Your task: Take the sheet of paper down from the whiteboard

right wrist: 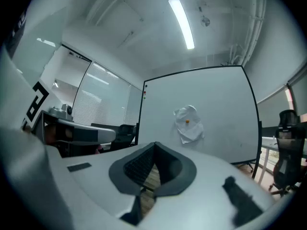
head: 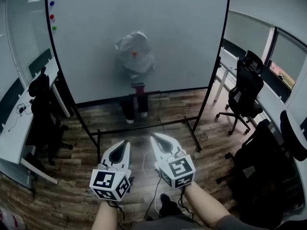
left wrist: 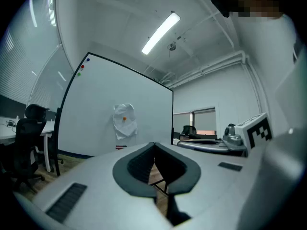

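1. Sheet of paper (head: 140,62): crumpled and white, it hangs at mid-height near the centre of the whiteboard (head: 187,42), pinned by one small orange magnet (head: 134,53) in its upper middle.
2. Handling (judged): the sheet looks very light, limp and easy to tear. The creases make its edges stand a little off the board, which gives the jaws something to pinch.
3. Where to hold (judged): a loose lower edge or corner, clear of the magnet, so that the sheet slides out from under it rather than ripping.
4. Left gripper (head: 125,142): jaws closed tip to tip, nothing between them.
5. Right gripper (head: 154,137): jaws likewise closed and empty.
6. Position: both grippers point level at the board from well back, side by side. The sheet lies well apart from the jaws, above and left of the left tips and above and right of the right tips.
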`<state>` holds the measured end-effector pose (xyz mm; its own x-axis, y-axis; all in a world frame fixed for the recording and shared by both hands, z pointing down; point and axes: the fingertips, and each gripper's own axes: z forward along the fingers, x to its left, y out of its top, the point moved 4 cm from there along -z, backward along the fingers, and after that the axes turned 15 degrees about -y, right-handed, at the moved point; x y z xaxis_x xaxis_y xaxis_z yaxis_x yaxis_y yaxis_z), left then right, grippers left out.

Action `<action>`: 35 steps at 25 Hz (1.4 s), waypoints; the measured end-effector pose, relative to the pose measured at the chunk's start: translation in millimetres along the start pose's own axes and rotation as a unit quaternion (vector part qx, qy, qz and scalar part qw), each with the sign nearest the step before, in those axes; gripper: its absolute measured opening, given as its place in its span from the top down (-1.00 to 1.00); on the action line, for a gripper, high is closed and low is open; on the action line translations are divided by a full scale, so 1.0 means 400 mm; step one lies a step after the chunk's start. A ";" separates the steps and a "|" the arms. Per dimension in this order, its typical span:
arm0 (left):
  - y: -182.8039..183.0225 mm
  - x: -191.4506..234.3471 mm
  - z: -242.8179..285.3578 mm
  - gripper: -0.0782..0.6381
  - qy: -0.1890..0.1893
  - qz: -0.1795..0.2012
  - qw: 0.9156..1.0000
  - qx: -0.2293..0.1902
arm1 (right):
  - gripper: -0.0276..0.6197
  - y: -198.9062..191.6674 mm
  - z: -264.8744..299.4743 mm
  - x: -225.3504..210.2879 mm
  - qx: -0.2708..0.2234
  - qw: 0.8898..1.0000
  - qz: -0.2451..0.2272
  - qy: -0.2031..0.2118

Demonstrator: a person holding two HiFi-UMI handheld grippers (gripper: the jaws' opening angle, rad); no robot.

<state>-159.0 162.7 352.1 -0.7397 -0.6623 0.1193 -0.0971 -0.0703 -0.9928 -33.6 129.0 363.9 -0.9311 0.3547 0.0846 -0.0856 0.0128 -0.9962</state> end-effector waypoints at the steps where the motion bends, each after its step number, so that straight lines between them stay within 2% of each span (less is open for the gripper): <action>1: 0.001 -0.002 0.007 0.74 0.000 0.000 1.000 -0.001 | 0.85 0.001 0.000 -0.003 -0.001 1.000 -0.003 0.000; 10: -0.012 -0.013 0.014 0.74 -0.002 -0.004 1.000 0.003 | 0.85 0.003 -0.005 -0.007 0.002 1.000 0.001 0.000; 16: -0.025 -0.011 0.022 0.74 -0.004 -0.008 1.000 0.010 | 0.84 -0.013 -0.005 -0.022 0.002 1.000 0.029 0.000; 19: -0.032 -0.004 0.037 0.74 -0.004 -0.013 1.000 0.013 | 0.84 -0.020 0.005 -0.032 0.007 1.000 0.018 0.006; 26: -0.037 0.007 0.124 0.75 0.004 -0.013 1.000 0.016 | 0.84 -0.020 0.061 -0.108 -0.002 1.000 0.015 0.011; 29: -0.034 0.026 0.169 0.74 0.016 -0.015 1.000 0.017 | 0.84 -0.025 0.112 -0.150 -0.002 1.000 0.028 0.012; 35: -0.028 0.072 0.284 0.74 0.038 -0.005 0.999 0.024 | 0.84 -0.033 0.234 -0.225 -0.005 0.999 0.032 0.038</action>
<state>-103.5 59.6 365.3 -0.7877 -0.6025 0.1283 -0.0739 -0.1144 -0.9907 18.0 9.3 371.3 -0.9049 0.4252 0.0205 -0.0234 -0.0017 -0.9997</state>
